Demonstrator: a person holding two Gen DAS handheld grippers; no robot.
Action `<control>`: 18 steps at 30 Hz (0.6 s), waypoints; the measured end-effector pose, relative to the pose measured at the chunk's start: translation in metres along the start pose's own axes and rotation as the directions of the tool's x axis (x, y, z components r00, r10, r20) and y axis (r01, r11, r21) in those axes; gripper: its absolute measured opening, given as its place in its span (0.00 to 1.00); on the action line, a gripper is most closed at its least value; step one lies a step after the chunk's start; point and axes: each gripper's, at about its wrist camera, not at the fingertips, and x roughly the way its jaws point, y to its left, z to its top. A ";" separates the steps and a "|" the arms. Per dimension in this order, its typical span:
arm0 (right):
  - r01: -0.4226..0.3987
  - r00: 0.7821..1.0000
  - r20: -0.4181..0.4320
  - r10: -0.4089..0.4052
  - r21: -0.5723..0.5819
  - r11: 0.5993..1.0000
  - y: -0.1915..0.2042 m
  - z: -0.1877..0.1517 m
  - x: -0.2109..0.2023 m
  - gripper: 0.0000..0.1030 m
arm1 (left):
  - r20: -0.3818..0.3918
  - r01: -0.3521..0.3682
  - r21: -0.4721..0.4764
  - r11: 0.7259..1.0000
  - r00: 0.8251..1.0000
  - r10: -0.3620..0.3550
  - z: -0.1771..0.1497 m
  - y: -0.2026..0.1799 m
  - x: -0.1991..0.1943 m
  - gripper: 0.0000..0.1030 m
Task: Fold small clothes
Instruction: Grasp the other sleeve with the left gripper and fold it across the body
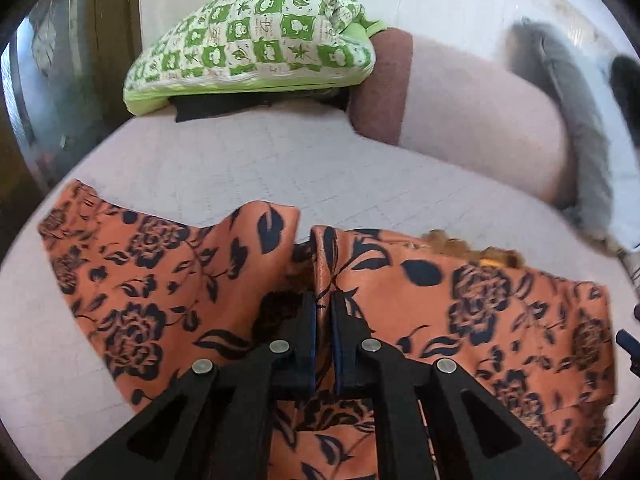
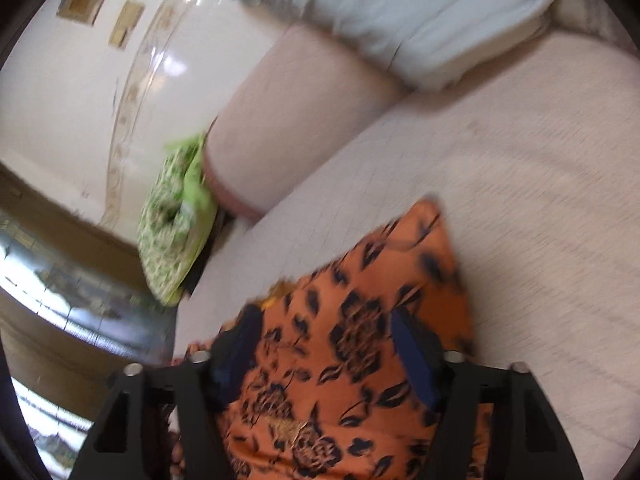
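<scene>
An orange garment with dark blue flower print [image 1: 160, 280] lies spread on the pale bed cover [image 1: 280, 160]. My left gripper [image 1: 323, 300] is shut on a raised fold of this garment near its middle. In the right wrist view the same orange garment [image 2: 352, 340] lies under my right gripper [image 2: 324, 320], whose jaws stand wide apart over the cloth with nothing between the pads. That view is blurred by motion.
A green and white patterned cushion [image 1: 256, 44] lies at the far end of the bed on a dark cloth. A pink bolster [image 1: 480, 120] and a grey cushion [image 1: 568, 92] lie to the right. Folded light blue bedding [image 2: 420, 12] lies beyond the bolster.
</scene>
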 end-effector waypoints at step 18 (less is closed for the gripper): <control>0.101 0.977 -0.162 -0.139 -0.224 0.969 0.046 -0.045 0.055 0.48 | -0.030 -0.147 -0.525 0.838 0.987 0.155 -0.004 0.254 -0.020 0.83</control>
